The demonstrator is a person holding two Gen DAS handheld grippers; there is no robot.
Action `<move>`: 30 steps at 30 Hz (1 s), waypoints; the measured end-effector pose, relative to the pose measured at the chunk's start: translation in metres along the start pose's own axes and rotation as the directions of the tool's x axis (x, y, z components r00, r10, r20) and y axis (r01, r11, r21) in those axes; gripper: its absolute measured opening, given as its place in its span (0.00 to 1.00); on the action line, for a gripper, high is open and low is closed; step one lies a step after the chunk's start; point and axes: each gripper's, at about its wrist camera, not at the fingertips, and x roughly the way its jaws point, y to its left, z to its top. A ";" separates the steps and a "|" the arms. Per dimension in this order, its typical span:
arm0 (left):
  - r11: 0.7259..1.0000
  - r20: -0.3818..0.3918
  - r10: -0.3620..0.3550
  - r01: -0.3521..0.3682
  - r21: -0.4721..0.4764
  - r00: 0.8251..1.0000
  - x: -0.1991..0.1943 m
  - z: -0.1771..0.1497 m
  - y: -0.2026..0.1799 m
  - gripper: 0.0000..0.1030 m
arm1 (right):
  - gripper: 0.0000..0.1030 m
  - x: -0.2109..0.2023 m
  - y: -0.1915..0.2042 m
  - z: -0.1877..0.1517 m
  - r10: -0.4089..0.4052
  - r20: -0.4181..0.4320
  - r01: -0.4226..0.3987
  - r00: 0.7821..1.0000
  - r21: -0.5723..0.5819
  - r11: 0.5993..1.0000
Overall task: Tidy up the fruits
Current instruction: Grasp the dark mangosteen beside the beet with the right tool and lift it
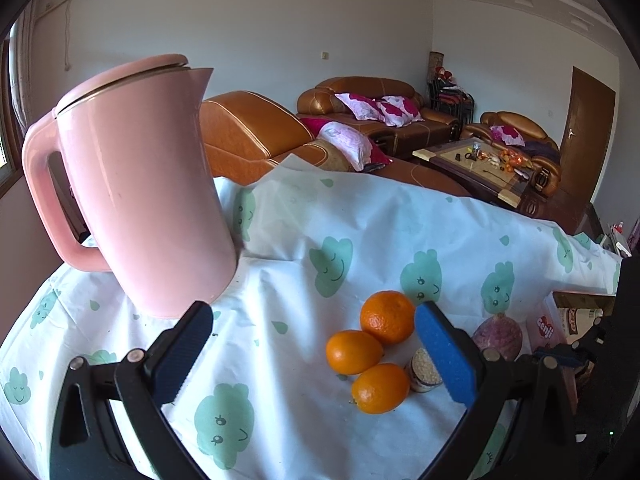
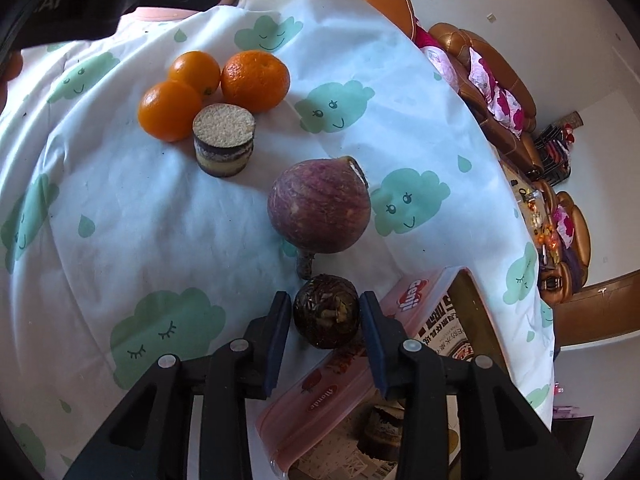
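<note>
Straddling a small dark fruit (image 2: 326,316), the right gripper (image 2: 325,314) holds its jaws narrow; whether the pads already press the skin cannot be told (a slim gap seems to remain on the left side). It sits at the rim of an open pink box (image 2: 320,400), probably the collecting place. The left gripper (image 1: 314,338) hangs spread and empty beside three oranges (image 1: 378,350), grouped on the cloud-print cloth (image 2: 120,220) near a purple round fruit (image 2: 318,204).
</note>
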 end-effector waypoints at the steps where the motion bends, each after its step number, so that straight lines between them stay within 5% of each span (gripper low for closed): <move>1: 1.000 -0.001 -0.001 0.001 -0.001 1.000 0.000 0.000 0.000 1.00 | 0.37 0.000 -0.002 0.000 0.006 -0.003 -0.006 1.000 0.005 1.000; 9: 1.000 -0.006 -0.018 0.018 -0.024 1.000 -0.001 0.000 0.003 1.00 | 0.32 -0.001 0.004 0.001 -0.034 0.006 0.034 0.999 -0.002 0.999; 13: 0.999 0.001 -0.039 0.039 -0.021 0.999 0.000 -0.002 -0.001 1.00 | 0.32 -0.016 -0.008 -0.007 0.039 0.137 -0.063 0.990 0.176 0.982; 16: 0.998 0.022 -0.064 0.064 0.002 0.998 -0.005 -0.004 -0.011 1.00 | 0.32 -0.040 -0.026 -0.027 0.055 0.305 -0.171 0.951 0.368 0.914; 19: 0.990 0.023 -0.137 0.136 0.036 0.990 -0.007 -0.007 -0.027 0.99 | 0.32 -0.056 -0.030 -0.050 -0.048 0.395 -0.176 0.917 0.512 0.841; 25: 0.958 -0.040 -0.249 0.252 0.139 0.968 0.001 -0.019 -0.072 0.85 | 0.32 -0.067 -0.035 -0.082 -0.200 0.461 -0.188 0.864 0.667 0.721; 28: 0.947 -0.080 -0.283 0.292 0.132 0.956 0.010 -0.022 -0.091 0.84 | 0.32 -0.066 -0.045 -0.092 -0.255 0.453 -0.167 0.855 0.703 0.691; 30: 0.938 -0.114 -0.304 0.318 0.140 0.946 0.017 -0.024 -0.105 0.75 | 0.32 -0.065 -0.051 -0.095 -0.286 0.448 -0.154 0.847 0.722 0.675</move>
